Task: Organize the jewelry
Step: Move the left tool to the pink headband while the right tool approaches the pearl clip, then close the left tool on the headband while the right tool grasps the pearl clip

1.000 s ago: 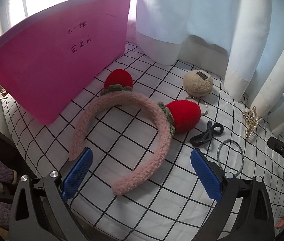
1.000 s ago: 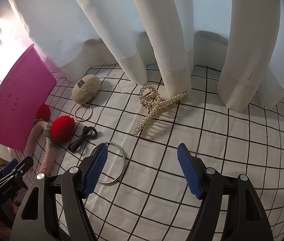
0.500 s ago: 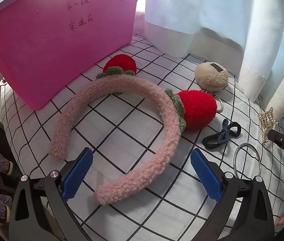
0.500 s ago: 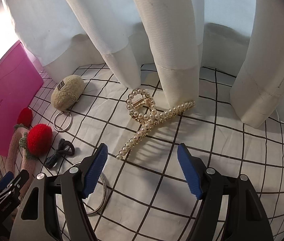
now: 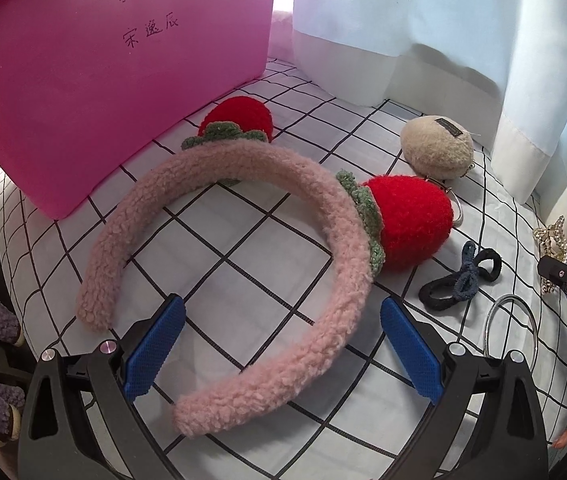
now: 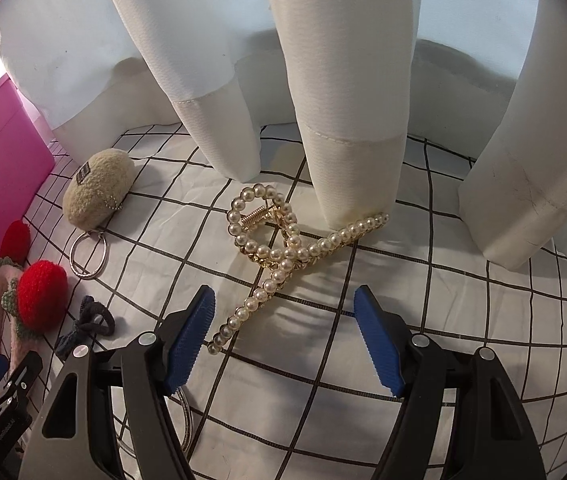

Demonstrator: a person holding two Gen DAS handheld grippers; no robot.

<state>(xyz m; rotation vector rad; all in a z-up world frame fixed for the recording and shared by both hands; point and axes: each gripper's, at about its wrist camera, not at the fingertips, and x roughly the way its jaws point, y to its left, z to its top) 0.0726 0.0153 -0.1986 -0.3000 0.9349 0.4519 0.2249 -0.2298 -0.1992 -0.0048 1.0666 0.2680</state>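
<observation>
Closing in since a second ago, the left claw (image 5: 281,344) is now hanging low with its blue pads spread on either side of one end of the fluffy pink headband with red strawberry pom-poms (image 5: 243,208), which is lying on the white grid-patterned worktop (image 5: 267,264) just before the pink plastic bin (image 5: 103,60). Likewise nearer than before, the right claw (image 6: 285,340) is hovering spread and empty, its pads flanking the lower tip of the gold pearl-studded hair claw clip (image 6: 283,256), whose other end is touching a white curtain (image 6: 347,120). Nearby are lying a beige plush keyring pouch (image 6: 97,192), a black hair tie (image 5: 461,276) and a silver bangle (image 5: 511,332).
</observation>
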